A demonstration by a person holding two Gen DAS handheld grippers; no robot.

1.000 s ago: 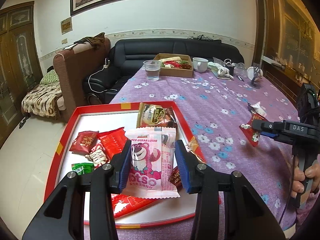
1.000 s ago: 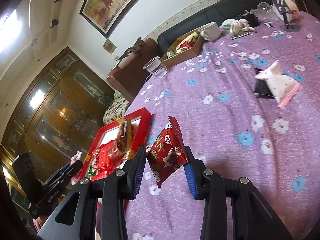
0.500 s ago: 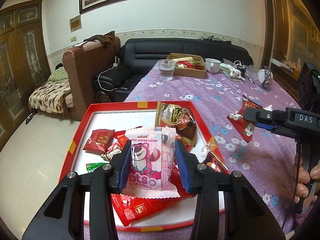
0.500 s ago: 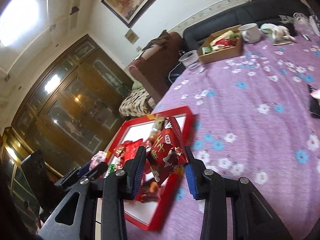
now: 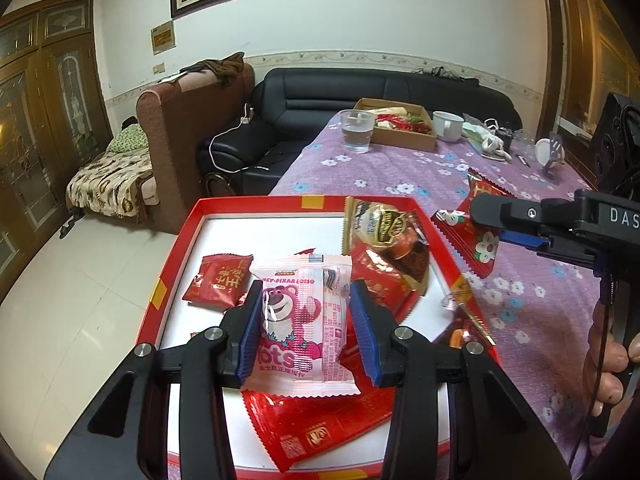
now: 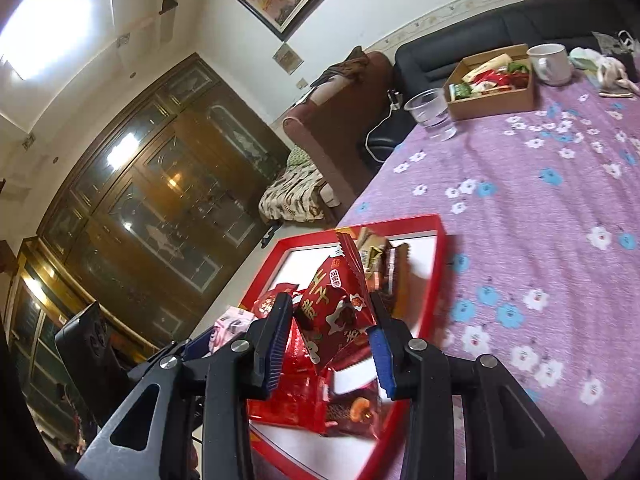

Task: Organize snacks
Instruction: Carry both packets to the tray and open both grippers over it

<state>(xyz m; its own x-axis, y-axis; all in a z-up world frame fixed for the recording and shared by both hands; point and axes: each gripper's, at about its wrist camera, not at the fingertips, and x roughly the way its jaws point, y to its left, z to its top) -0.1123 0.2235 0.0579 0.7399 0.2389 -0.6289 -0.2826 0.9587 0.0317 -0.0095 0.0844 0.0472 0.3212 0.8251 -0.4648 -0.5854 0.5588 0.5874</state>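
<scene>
Over the red tray (image 5: 170,264), the left gripper (image 5: 306,322) clamps a pink snack packet (image 5: 300,316) and the right gripper (image 6: 330,340) a red packet (image 6: 334,308), each seemingly awaiting release inside.

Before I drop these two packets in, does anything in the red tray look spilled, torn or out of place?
Nothing spilled or torn. One oddity: the brown-and-gold packet leans tilted against the red tray's far corner, not flat. The other snacks lie loosely heaped.
</scene>
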